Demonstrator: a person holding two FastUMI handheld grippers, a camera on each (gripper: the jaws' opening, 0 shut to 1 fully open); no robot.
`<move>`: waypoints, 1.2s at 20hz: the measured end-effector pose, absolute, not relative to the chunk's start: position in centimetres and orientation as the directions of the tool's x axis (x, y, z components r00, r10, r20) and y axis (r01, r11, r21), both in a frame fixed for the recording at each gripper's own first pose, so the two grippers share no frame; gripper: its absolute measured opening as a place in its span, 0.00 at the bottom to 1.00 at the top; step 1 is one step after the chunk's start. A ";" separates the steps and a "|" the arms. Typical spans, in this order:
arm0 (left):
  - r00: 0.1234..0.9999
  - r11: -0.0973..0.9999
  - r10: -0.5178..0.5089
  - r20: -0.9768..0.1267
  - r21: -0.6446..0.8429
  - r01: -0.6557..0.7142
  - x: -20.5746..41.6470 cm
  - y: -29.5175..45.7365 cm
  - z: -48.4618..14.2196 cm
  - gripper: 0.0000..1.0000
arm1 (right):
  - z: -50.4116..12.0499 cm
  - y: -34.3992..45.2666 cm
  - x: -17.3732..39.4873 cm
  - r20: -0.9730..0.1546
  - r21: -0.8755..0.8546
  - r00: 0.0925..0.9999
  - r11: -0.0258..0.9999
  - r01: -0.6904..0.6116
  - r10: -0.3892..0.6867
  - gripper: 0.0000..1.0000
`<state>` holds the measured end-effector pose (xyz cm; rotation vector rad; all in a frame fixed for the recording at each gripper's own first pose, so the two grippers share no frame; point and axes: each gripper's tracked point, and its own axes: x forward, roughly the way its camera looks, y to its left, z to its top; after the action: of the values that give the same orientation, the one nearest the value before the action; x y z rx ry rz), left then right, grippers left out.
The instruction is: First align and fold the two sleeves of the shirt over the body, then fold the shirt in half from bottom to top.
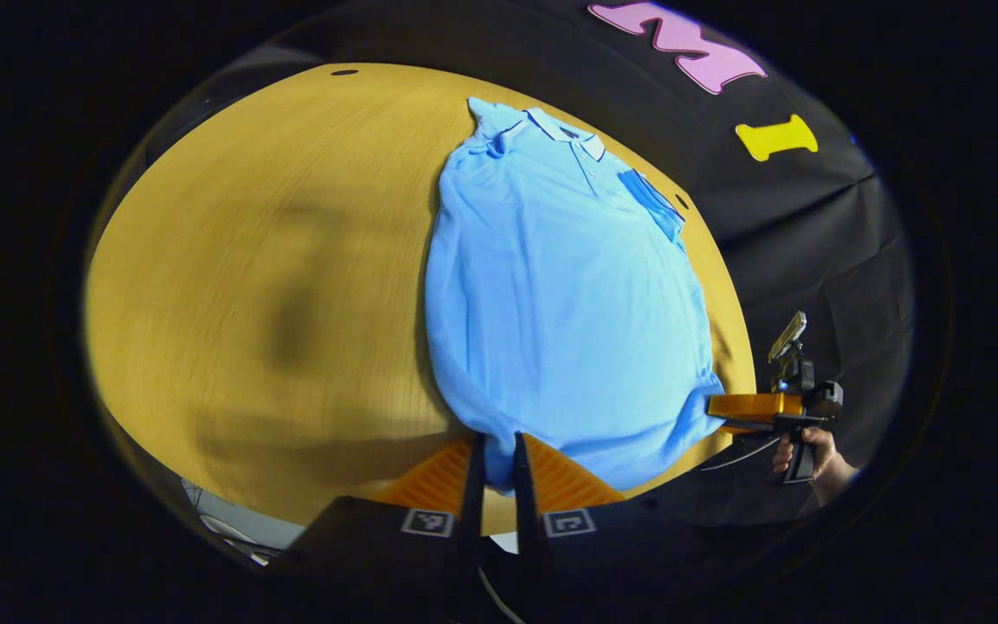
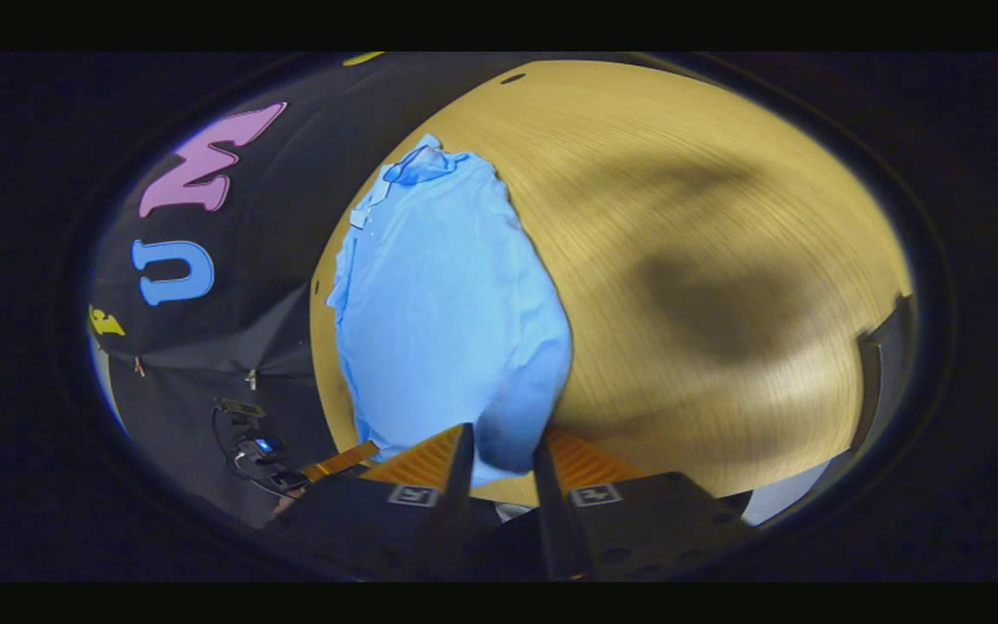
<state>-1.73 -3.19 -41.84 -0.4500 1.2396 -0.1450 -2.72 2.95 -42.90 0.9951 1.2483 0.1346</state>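
- On the wooden desk [image 1: 291,217] lies a light blue polo shirt [image 1: 560,295], flat along one edge of the desk, beside the black cloth wall [image 1: 811,243].
- Collar [image 1: 564,130] points to the far end of the desk; hem sits at the near edge.
- Both sleeves are tucked in over the body; a darker blue fold [image 1: 651,201] shows at the wall-side shoulder.
- Left tool [image 1: 495,451] is at the near edge, at one hem corner. Fingers are nearly together with a thin strip of blue cloth in the gap: clenched on the shirt hem.
- Right tool [image 2: 499,455] is at the other hem corner. A bunched lobe of blue cloth sits between its fingers, which press on it from both sides: grasping the shirt.
- In the left gripper view the right tool shows farther off at the desk's wall-side edge, touching the shirt hem, with a hand [image 1: 815,455] on its grip.
- In the right gripper view the left tool shows low near the wall side, partly hidden.
- The hem bulges slightly between the two tools; the rest of the shirt lies flat on the desk.
- Soft dark shadows [image 2: 716,303] fall on the bare wood beside the shirt.
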 end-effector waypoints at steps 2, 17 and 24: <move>0.335 0.906 -0.344 -0.877 -0.404 -0.127 -1.2 -3.2 -41.8 0.13 | -42.1 2.4 -2.6 -0.701 0.709 0.394 0.516 0.481 0.595 0.14; 0.531 0.944 -0.314 -0.787 -0.320 0.084 11.5 -2.5 -31.8 0.06 | -31.2 2.7 10.2 -0.445 0.872 0.641 0.464 0.153 0.625 0.00; 0.647 0.957 -0.265 -0.715 -0.277 0.086 25.6 -1.6 -27.1 0.07 | -25.0 0.9 23.4 -0.357 0.849 0.736 0.528 0.000 0.575 0.05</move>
<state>25.62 -1.56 -27.06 -0.2260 0.8459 -0.2018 23.40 0.90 -25.03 0.9656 0.6776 0.3766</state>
